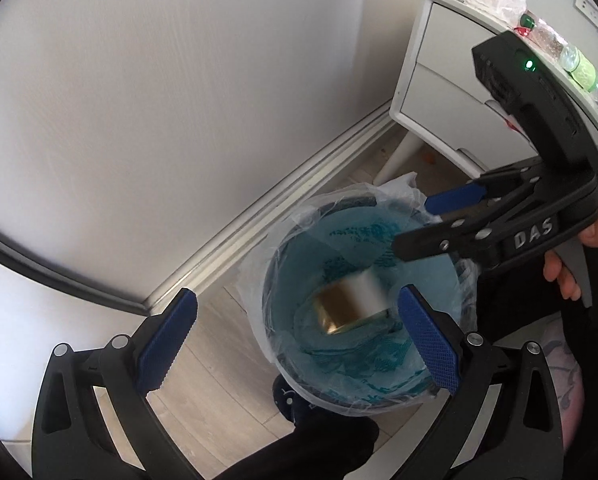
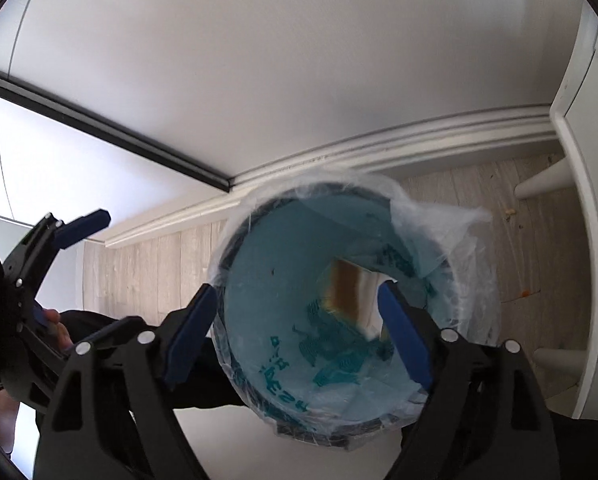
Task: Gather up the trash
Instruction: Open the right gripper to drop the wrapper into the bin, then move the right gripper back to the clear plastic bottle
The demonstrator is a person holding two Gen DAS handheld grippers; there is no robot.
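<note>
Bin mouth (image 2: 259, 216) unobstructed from above

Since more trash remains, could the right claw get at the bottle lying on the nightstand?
Probably yes: the right claw is open and empty over the bin, and the bottle lies exposed on the nightstand top, nothing covering it.

Beside me a white nightstand (image 1: 431, 92) stands on pale legs over the wood-look floor (image 1: 215, 392), a white baseboard (image 2: 419, 140) runs along the grey wall (image 1: 179, 80), and orange crumbs (image 2: 525, 292) dot the planks.
</note>
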